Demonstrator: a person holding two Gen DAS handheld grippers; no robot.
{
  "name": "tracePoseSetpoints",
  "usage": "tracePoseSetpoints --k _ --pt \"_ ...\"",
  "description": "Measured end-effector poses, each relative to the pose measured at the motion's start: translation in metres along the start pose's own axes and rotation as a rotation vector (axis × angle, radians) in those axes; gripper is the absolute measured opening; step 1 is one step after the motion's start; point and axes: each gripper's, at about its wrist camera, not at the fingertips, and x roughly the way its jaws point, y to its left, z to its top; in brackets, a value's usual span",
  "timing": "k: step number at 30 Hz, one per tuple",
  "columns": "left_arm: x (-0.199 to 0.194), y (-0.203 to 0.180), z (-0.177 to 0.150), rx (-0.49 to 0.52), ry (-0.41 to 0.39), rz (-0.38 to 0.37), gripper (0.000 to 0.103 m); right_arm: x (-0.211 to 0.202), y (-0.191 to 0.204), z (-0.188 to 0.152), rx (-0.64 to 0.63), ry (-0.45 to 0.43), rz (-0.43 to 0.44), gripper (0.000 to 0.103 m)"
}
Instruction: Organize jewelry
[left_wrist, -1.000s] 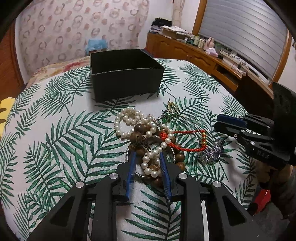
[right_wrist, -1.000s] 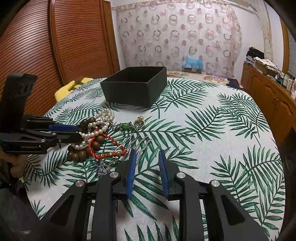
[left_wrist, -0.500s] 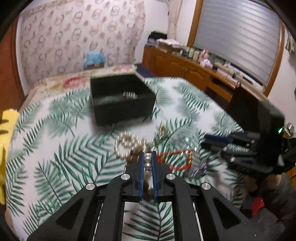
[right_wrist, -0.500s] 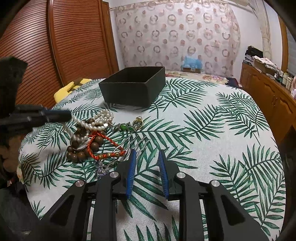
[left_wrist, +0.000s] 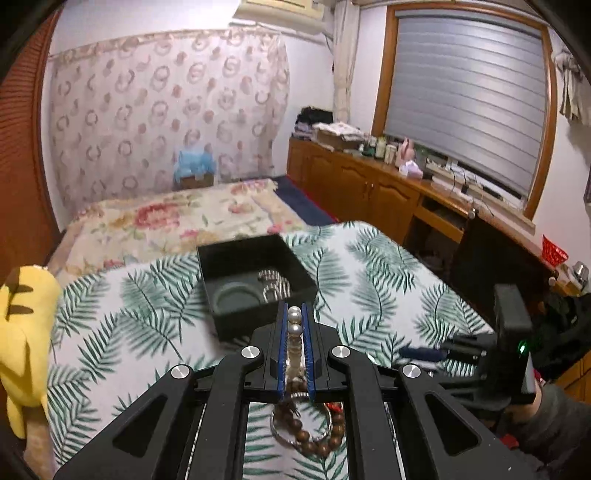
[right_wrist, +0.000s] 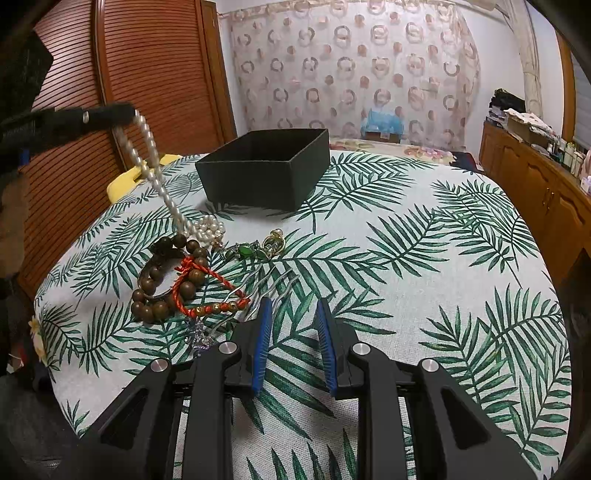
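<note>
My left gripper (left_wrist: 294, 314) is shut on a white pearl necklace (left_wrist: 294, 320) and holds it high above the table. In the right wrist view the necklace (right_wrist: 149, 162) hangs taut from the left gripper (right_wrist: 127, 110) down to the jewelry pile. A black open box (left_wrist: 255, 280) with a silver piece (left_wrist: 275, 286) inside stands ahead; it also shows in the right wrist view (right_wrist: 266, 170). A brown wooden bead bracelet (right_wrist: 162, 280), a red cord bracelet (right_wrist: 210, 288), a green pendant (right_wrist: 245, 251) and silver hairpins (right_wrist: 266, 288) lie on the cloth. My right gripper (right_wrist: 293, 328) is open and empty near the hairpins.
The round table has a palm-leaf cloth (right_wrist: 424, 277). A yellow plush toy (left_wrist: 22, 332) sits at the left edge. A bed (left_wrist: 177, 218) lies behind the table and wooden cabinets (left_wrist: 369, 192) stand at the right.
My left gripper shut on the pearl necklace in the pile and lifted it up and toward the box; the strand now hangs off the table. The right gripper stayed still.
</note>
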Motion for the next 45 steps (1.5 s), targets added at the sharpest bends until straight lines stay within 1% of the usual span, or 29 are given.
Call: tracePoseSetpoints --k 4,7,11,12,13,15,20,25,29,38,39,40,41,42,43,45 --pt "-0.009 0.003 0.008 -0.004 -0.034 0.007 0.007 0.000 0.001 0.000 -0.007 -0.004 -0.005 0.027" --pt "-0.015 0.006 0.009 -0.003 -0.048 0.013 0.007 0.000 0.004 0.001 -0.012 0.008 0.011 0.027" --pt "-0.021 0.009 0.011 -0.005 -0.064 0.019 0.007 -0.006 0.018 0.006 -0.056 -0.002 0.036 0.027" --pt "-0.023 0.011 0.011 -0.007 -0.068 0.020 0.007 -0.007 0.022 0.007 -0.062 0.000 0.046 0.028" --pt "-0.025 0.012 0.012 -0.009 -0.073 0.022 0.007 -0.007 0.025 0.008 -0.069 0.006 0.055 0.034" --pt "-0.028 0.014 0.012 -0.012 -0.078 0.025 0.007 -0.003 0.035 0.009 -0.095 0.022 0.064 0.040" --pt "-0.031 0.019 0.010 -0.019 -0.083 0.034 0.007 0.002 0.059 0.011 -0.181 0.053 0.086 0.041" --pt "-0.035 0.021 0.009 -0.024 -0.089 0.037 0.007 0.011 0.076 0.014 -0.276 0.084 0.060 0.041" --pt "-0.035 0.022 0.008 -0.026 -0.085 0.037 0.007 0.020 0.083 0.014 -0.387 0.123 -0.025 0.041" --pt "-0.032 0.022 0.007 -0.032 -0.076 0.033 0.007 0.025 0.083 0.015 -0.447 0.158 -0.047 0.041" --pt "-0.031 0.022 0.006 -0.032 -0.074 0.033 0.007 0.027 0.085 0.015 -0.452 0.162 -0.046 0.040" --pt "-0.031 0.022 0.006 -0.031 -0.073 0.033 0.007 0.028 0.085 0.015 -0.457 0.166 -0.046 0.034" --pt "-0.031 0.022 0.005 -0.031 -0.073 0.033 0.007 0.030 0.085 0.015 -0.461 0.173 -0.038 0.029" --pt "-0.031 0.022 0.006 -0.032 -0.074 0.033 0.007 0.032 0.085 0.015 -0.460 0.176 -0.033 0.027" --pt "-0.031 0.022 0.006 -0.033 -0.074 0.033 0.007 0.032 0.084 0.016 -0.459 0.172 -0.033 0.019" --pt "-0.030 0.021 0.006 -0.034 -0.073 0.034 0.007 0.032 0.080 0.019 -0.435 0.176 -0.016 0.018"
